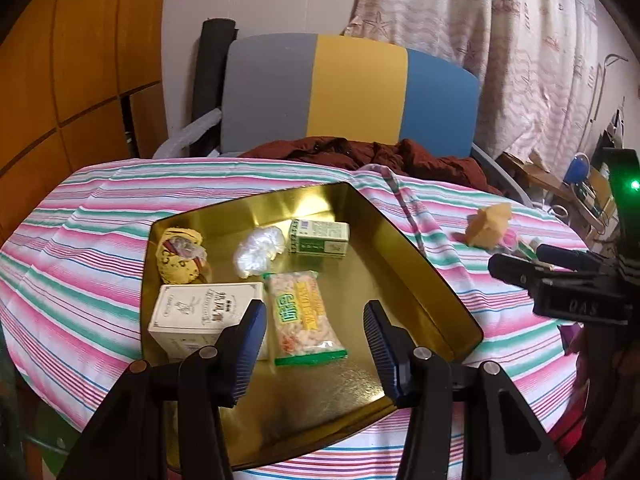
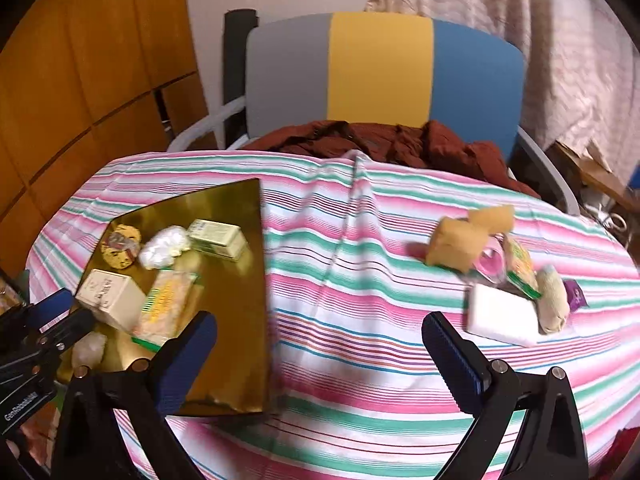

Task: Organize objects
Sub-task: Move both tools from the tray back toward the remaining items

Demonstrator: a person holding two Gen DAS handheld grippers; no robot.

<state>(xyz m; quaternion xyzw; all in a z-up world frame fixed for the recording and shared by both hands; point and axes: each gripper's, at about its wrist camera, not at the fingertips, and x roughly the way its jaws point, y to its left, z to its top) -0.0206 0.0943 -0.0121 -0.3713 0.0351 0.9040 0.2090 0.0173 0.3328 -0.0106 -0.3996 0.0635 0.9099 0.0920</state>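
Note:
A gold tray lies on the striped tablecloth and holds a cookie packet, a white plastic wad, a green box, a white box and a snack packet. My left gripper hangs open over the tray's near end, with nothing between its fingers. My right gripper is open and empty above bare cloth between the tray and a loose pile to its right. That pile has a yellow sponge, a white block, a green-edged packet and a beige roll.
A chair with grey, yellow and blue panels stands behind the table, a dark red garment draped on its seat. A patterned curtain hangs at the right and wooden panels at the left. Clutter sits past the table's right edge.

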